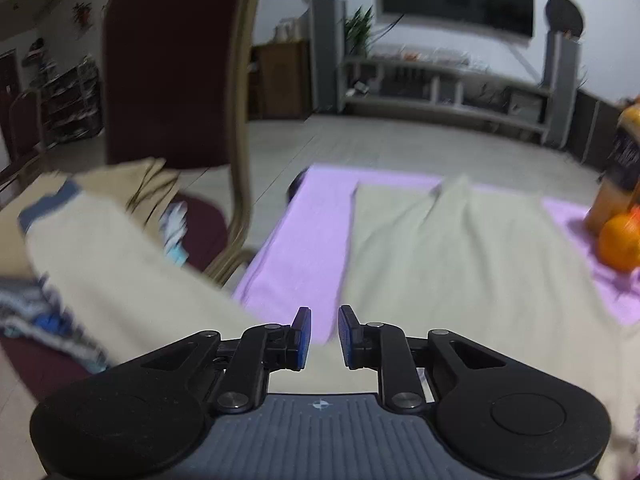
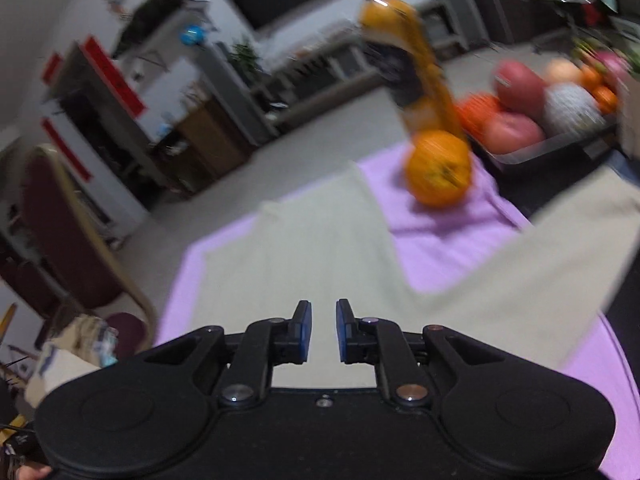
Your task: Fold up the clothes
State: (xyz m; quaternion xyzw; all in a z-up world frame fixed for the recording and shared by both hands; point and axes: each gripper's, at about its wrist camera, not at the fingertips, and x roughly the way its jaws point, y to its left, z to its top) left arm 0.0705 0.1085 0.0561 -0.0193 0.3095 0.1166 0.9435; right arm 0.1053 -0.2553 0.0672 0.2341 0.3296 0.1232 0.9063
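Observation:
A cream garment (image 1: 460, 248) lies spread on the lilac tablecloth (image 1: 304, 240). In the left wrist view, a cream stretch with a blue-grey band (image 1: 120, 248) runs off to the left past the table edge. My left gripper (image 1: 324, 336) hovers over the garment's near left edge, its blue pads a narrow gap apart with nothing pinched. In the right wrist view the garment (image 2: 312, 240) fills the middle, and a sleeve (image 2: 540, 272) reaches out to the right. Above its near part my right gripper (image 2: 323, 330) is open by a small gap and holds nothing. Both views are blurred.
An orange (image 2: 438, 168) and an orange bottle (image 2: 412, 60) stand on the cloth at the far right, beside a metal tray (image 2: 532, 148) of fruit. A maroon chair (image 1: 172, 60) stands left of the table, with more clothes (image 1: 40, 312) piled there.

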